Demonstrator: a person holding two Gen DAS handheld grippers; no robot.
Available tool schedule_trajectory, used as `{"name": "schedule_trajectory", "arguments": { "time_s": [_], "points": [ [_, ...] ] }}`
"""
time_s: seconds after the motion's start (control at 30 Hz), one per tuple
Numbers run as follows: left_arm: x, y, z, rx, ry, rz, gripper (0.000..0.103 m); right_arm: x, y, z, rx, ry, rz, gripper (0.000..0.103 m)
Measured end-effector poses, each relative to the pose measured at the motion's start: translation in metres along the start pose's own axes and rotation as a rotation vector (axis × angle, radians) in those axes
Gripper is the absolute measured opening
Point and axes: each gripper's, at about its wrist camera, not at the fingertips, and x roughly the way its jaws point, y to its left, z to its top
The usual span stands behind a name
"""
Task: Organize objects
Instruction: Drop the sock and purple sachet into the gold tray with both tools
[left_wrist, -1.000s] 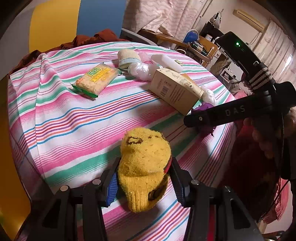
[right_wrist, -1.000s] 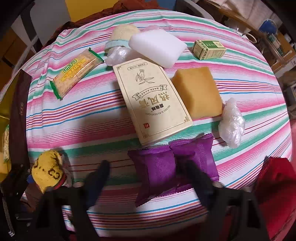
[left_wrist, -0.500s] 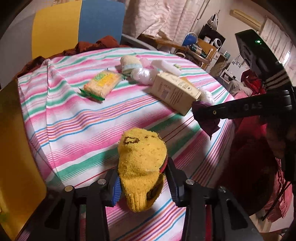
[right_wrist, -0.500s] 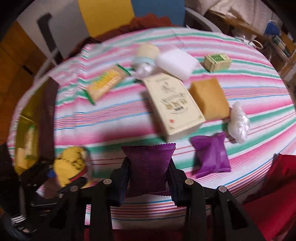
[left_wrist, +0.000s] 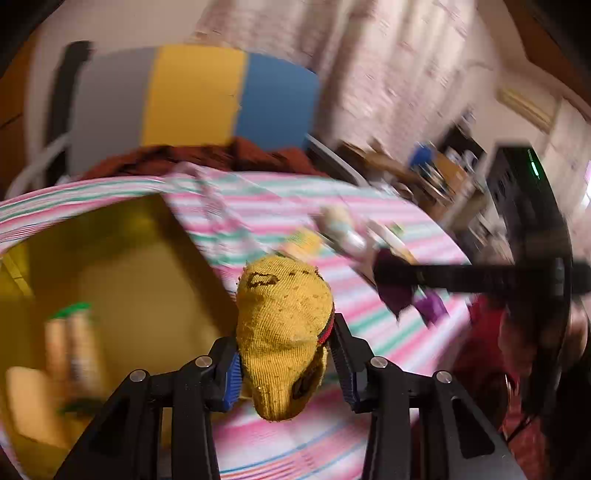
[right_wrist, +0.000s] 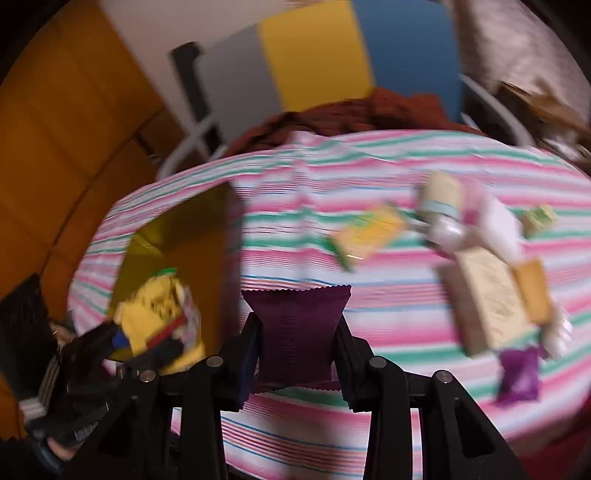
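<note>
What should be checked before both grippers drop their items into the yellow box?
1. Left gripper shut on yellow sock: ok.
2. Right gripper shut on purple packet: ok.
3. Yellow box open, with room: ok; it already holds some items.
4. Sock above box opening: cannot tell, picture blurred.
5. Packet above box: not ok, it is beside the box, over the striped cloth.

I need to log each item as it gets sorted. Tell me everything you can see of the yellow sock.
The yellow sock is knitted, thick and bunched into a rounded lump, with dark brown markings on top and a red band at one side. The left gripper has its jaws shut on the lower half, holding it in the air above the striped cloth's edge, beside the yellow box. Nothing else touches it.
</note>
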Motion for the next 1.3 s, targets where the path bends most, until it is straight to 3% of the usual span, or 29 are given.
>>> {"name": "schedule_trajectory", "arguments": {
  "time_s": [0.2, 0.27, 0.37, 0.43, 0.53, 0.63, 0.7, 0.8, 0.9, 1.07, 1.23, 1.3],
  "points": [
    [-0.036, 0.079, 0.024, -0.109, -0.097, 0.222, 0.043, 0.035, 0.082, 0.012, -0.136, 0.004, 0.150, 0.039],
    [-0.039, 0.106, 0.029, -0.143, -0.108, 0.295, 0.047, 0.047, 0.106, 0.011, -0.185, 0.022, 0.181, 0.040],
    [-0.041, 0.137, 0.030, -0.189, -0.097, 0.405, 0.060, 0.061, 0.135, 0.004, -0.247, 0.044, 0.201, 0.068],
    [-0.045, 0.151, 0.024, -0.216, -0.088, 0.473, 0.067, 0.063, 0.148, -0.002, -0.283, 0.040, 0.212, 0.070],
    [-0.053, 0.170, 0.011, -0.286, -0.094, 0.477, 0.067, 0.062, 0.160, -0.012, -0.327, 0.016, 0.185, 0.082],
    [-0.061, 0.175, -0.004, -0.330, -0.105, 0.456, 0.067, 0.050, 0.172, -0.024, -0.412, -0.121, 0.070, 0.100],
    [-0.062, 0.171, -0.012, -0.335, -0.111, 0.455, 0.066, 0.040, 0.181, -0.036, -0.484, -0.231, 0.007, 0.103],
    [-0.064, 0.158, -0.016, -0.321, -0.124, 0.456, 0.066, 0.048, 0.188, -0.040, -0.513, -0.222, -0.075, 0.103],
    [-0.066, 0.142, -0.017, -0.296, -0.138, 0.469, 0.066, 0.058, 0.182, -0.042, -0.484, -0.160, -0.034, 0.103],
    [-0.068, 0.122, -0.021, -0.250, -0.131, 0.507, 0.067, 0.057, 0.168, -0.046, -0.395, -0.196, -0.048, 0.103],
    [-0.068, 0.108, -0.027, -0.199, -0.129, 0.584, 0.066, 0.058, 0.146, -0.039, -0.228, -0.134, 0.066, 0.103],
    [-0.068, 0.104, -0.030, -0.190, -0.127, 0.591, 0.067, 0.058, 0.143, -0.039, -0.217, -0.131, 0.059, 0.103]
  ]
}}
